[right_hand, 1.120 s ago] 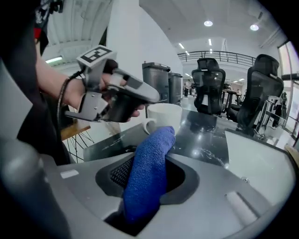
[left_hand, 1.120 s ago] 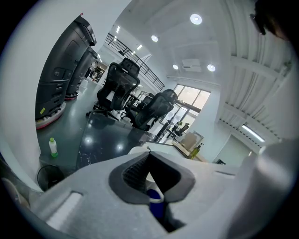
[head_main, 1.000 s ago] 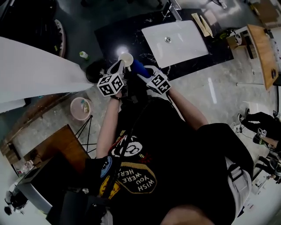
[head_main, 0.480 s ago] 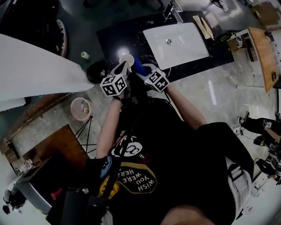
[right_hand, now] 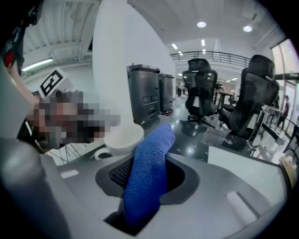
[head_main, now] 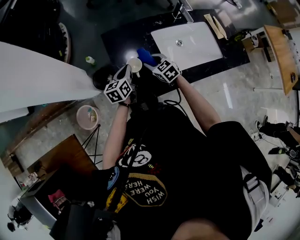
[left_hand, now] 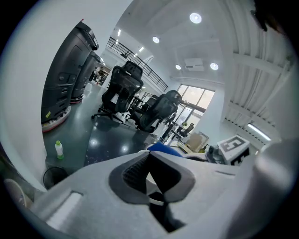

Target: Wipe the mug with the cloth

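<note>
In the head view my left gripper point(head_main: 129, 71) holds a white mug point(head_main: 135, 64) above the front edge of the black counter point(head_main: 117, 40). In the left gripper view its jaws stand nearly together with a thin white part of the mug point(left_hand: 156, 200) pinched between them. My right gripper point(head_main: 153, 61) is shut on a blue cloth point(head_main: 145, 55), which hangs just right of the mug and a little farther away. The right gripper view shows the cloth point(right_hand: 149, 172) standing up between the pads, with the mug point(right_hand: 122, 137) just behind and left of it, not clearly touching.
A white sink basin point(head_main: 187, 44) with a faucet point(head_main: 185, 10) is set in the counter to the right. On the floor at left are a green-capped bottle point(head_main: 89, 59), a dark bin point(head_main: 99, 76) and a pink basin point(head_main: 86, 116). Office chairs point(left_hand: 122, 91) stand beyond the counter.
My right gripper has carried the cloth from beside the mug to farther away, over the counter toward the sink. The left gripper and mug have barely shifted.
</note>
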A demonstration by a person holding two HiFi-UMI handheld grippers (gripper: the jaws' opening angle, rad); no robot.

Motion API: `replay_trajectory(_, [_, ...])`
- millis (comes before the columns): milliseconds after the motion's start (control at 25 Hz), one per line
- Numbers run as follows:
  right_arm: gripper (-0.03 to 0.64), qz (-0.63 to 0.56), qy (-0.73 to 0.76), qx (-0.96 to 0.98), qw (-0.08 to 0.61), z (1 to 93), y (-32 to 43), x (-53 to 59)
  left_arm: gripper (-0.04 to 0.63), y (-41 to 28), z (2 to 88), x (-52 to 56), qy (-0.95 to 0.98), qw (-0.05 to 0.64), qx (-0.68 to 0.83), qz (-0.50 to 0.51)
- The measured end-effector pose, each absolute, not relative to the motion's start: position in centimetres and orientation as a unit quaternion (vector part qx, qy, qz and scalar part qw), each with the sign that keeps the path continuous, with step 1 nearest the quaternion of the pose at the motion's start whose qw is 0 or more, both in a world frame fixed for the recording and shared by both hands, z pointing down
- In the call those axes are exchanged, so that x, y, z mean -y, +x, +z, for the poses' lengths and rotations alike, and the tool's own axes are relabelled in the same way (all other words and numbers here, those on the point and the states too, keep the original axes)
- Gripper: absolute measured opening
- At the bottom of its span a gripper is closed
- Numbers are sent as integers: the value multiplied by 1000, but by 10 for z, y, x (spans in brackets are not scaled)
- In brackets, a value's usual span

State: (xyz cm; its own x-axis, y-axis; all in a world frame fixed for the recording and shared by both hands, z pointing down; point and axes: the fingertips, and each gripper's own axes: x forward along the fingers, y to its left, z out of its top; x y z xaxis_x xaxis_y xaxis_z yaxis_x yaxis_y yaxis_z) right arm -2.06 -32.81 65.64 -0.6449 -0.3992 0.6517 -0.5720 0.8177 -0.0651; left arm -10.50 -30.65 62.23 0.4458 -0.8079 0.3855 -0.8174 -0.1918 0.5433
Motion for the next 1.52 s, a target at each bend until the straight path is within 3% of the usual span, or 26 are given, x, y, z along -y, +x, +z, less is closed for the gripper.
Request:
replay_trajectory(320, [137, 158, 138, 930, 303, 644, -25, 244, 3, -90, 620, 308, 786, 347, 511, 15])
replay_trajectory(560, [137, 188, 279, 898, 283, 647, -11, 340, 3, -92, 618, 310, 782, 344, 519, 12])
replay_trajectory(680, [137, 205, 229, 898, 315, 675, -27, 315, 3, -85, 622, 307, 790, 346, 506, 19])
replay_trajectory(920, [137, 196, 136, 928, 286, 667, -23, 246, 3, -78, 622, 308, 800, 345, 491, 14])
replay_trajectory(1120, [138, 185, 272, 913, 242, 635, -5, 311, 3, -84, 622, 305, 789, 347, 508, 15])
replay_trajectory(1200, [180, 207, 312, 894, 244, 641, -2, 336, 3, -89, 623, 303, 784, 347, 514, 15])
replay_trajectory(1280, [293, 230, 315, 883, 262, 658, -2, 338, 3, -93, 624, 299, 778, 348, 523, 14])
replay_trajectory(1320, [296, 236, 317, 881, 259, 661, 0, 335, 3, -96, 624, 296, 776, 348, 526, 13])
replay_trajectory(1440, [258, 236, 347, 887, 194, 635, 18, 323, 3, -101, 613, 291, 774, 338, 535, 5])
replay_trajectory(1520, [121, 210, 381, 887, 151, 607, 35, 321, 3, -106, 600, 289, 776, 322, 542, 0])
